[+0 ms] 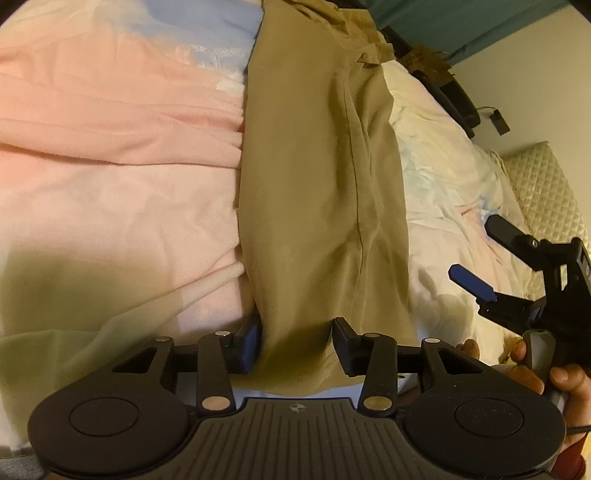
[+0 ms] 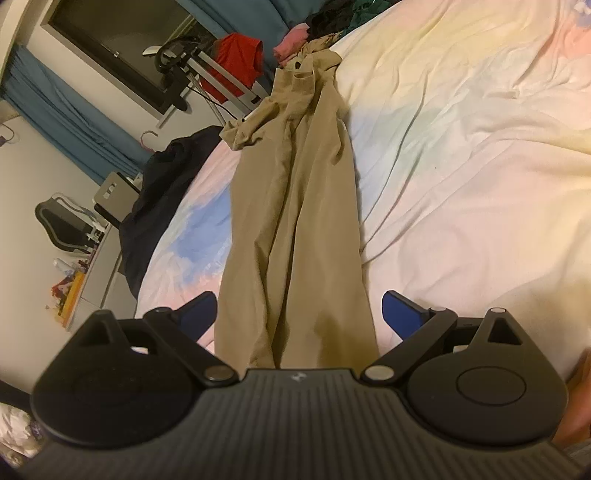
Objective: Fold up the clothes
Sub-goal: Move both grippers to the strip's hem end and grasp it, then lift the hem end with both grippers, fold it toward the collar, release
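Observation:
Khaki trousers (image 1: 314, 177) lie stretched lengthwise on the bed, legs together, waistband at the far end. They show in the right wrist view (image 2: 295, 221) too. My left gripper (image 1: 295, 343) has its jaws partly open around the near hem of the trousers, the fabric running between the fingers. My right gripper (image 2: 299, 314) is open wide, its blue pads (image 2: 400, 314) on either side of the trouser legs near the hem. It also shows in the left wrist view (image 1: 476, 254), open, beside the trousers on the right.
The bed sheet (image 2: 461, 166) is pastel pink, blue and cream, wrinkled. A pink blanket (image 1: 110, 122) lies left of the trousers. A dark garment (image 2: 162, 192) hangs off the bed's edge. Clothes pile (image 2: 314, 26) at the far end. A desk and chair stand at left.

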